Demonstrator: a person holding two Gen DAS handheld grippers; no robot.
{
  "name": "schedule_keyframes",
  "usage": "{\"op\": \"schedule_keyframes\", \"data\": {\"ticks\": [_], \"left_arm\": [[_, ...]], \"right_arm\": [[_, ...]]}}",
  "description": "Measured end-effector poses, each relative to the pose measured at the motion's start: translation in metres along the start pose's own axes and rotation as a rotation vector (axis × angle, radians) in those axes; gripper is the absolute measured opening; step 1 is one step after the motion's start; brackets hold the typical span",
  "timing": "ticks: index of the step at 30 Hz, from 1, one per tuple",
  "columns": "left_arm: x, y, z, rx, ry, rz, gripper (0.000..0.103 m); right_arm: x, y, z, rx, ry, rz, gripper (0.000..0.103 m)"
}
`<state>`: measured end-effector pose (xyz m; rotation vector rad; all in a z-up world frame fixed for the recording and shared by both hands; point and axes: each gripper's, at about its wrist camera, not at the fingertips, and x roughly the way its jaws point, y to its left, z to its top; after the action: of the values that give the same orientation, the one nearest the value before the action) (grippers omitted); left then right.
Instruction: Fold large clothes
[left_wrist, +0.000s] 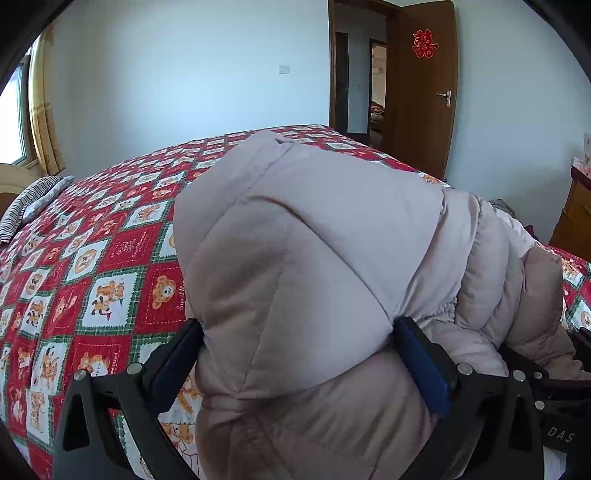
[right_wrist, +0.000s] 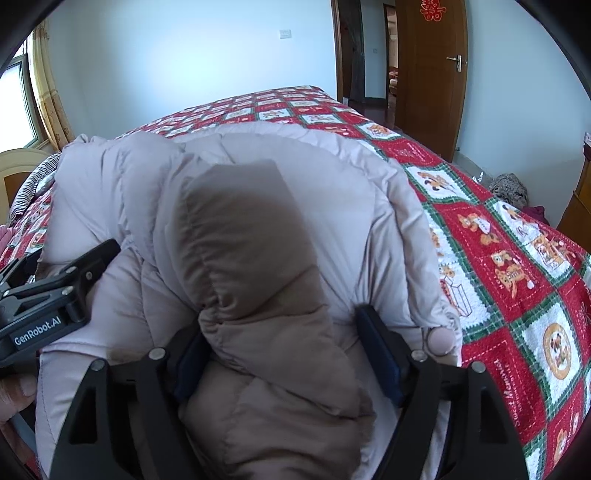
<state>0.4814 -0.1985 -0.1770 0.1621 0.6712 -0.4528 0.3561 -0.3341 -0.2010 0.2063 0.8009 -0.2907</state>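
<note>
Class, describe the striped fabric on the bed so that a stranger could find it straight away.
Start at the bed with the red teddy-bear quilt. Follow it towards the window and yellow curtain. There lies the striped fabric: black-and-white stripes, unlike the plain puffy coat.

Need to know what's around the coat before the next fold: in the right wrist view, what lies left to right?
Curtain → striped cloth → left gripper → coat → quilt → door.
</note>
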Motion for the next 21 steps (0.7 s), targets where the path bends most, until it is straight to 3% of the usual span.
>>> {"op": "schedule_keyframes", "data": {"ticks": [21], "left_arm": [[0.009, 0.002, -0.002, -0.007, 0.021, -0.003, 0.102]], "right_arm": [[0.011, 0.004, 0.002, -0.009, 0.016, -0.018, 0.082]]}}
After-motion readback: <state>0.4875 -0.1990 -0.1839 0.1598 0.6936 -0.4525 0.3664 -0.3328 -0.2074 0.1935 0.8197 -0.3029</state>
